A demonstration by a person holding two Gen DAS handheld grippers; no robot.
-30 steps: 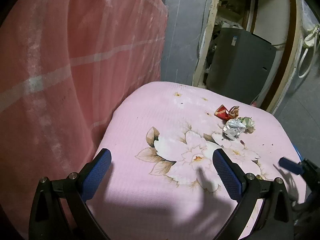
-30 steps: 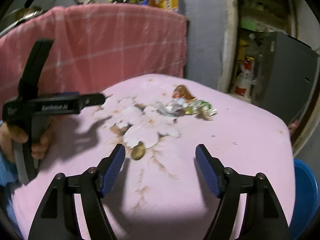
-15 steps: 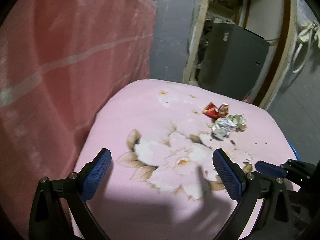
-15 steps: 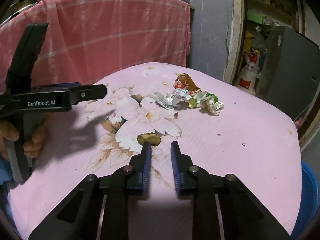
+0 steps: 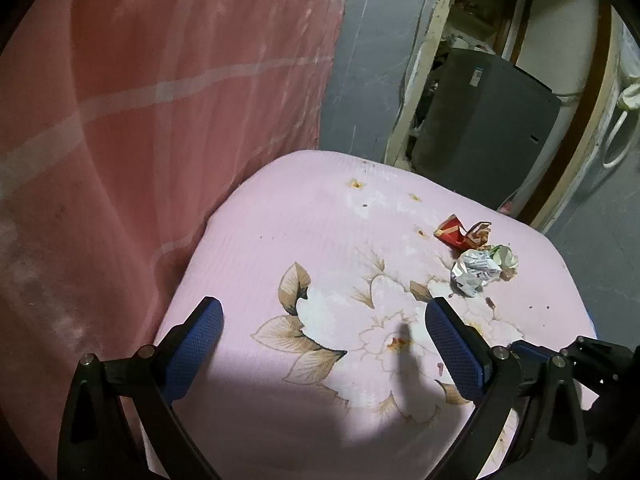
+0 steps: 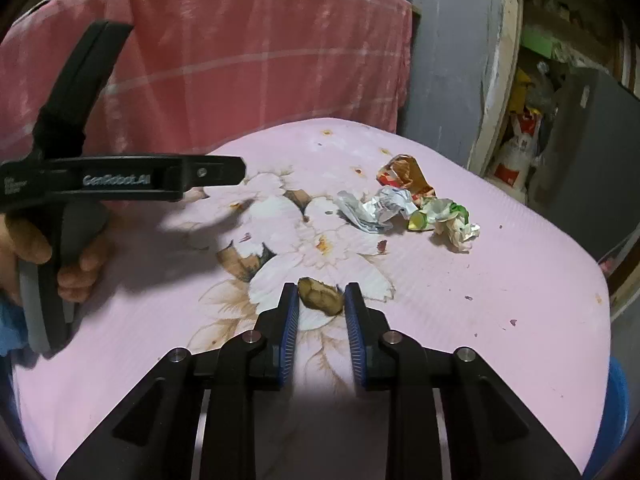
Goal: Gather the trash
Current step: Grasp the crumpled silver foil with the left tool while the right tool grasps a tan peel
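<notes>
A small brown scrap [image 6: 321, 297] lies on the pink flowered cushion [image 6: 500, 300], and my right gripper [image 6: 321, 300] is shut on it, one blue pad on each side. Farther back sits a pile of trash: a red-brown wrapper [image 6: 404, 172], crumpled white paper [image 6: 376, 210] and a green-white wrapper [image 6: 444, 216]. The left wrist view shows the same red wrapper [image 5: 456, 234] and white paper [image 5: 476, 270]. My left gripper [image 5: 322, 308] hovers open over the flower print with nothing between its fingers. A hand holds it at the left of the right wrist view, where the left gripper [image 6: 236, 168] shows side-on.
A pink checked cloth [image 6: 240, 60] hangs over the chair back behind the cushion. A grey appliance [image 5: 480, 120] stands beyond a doorway at the back right. Something blue [image 6: 618, 400] sits low past the cushion's right edge. Small crumbs dot the cushion.
The right gripper's jaws went from wide open to shut around the brown scrap as it moved up to it. The left gripper stayed open and shifted only slightly.
</notes>
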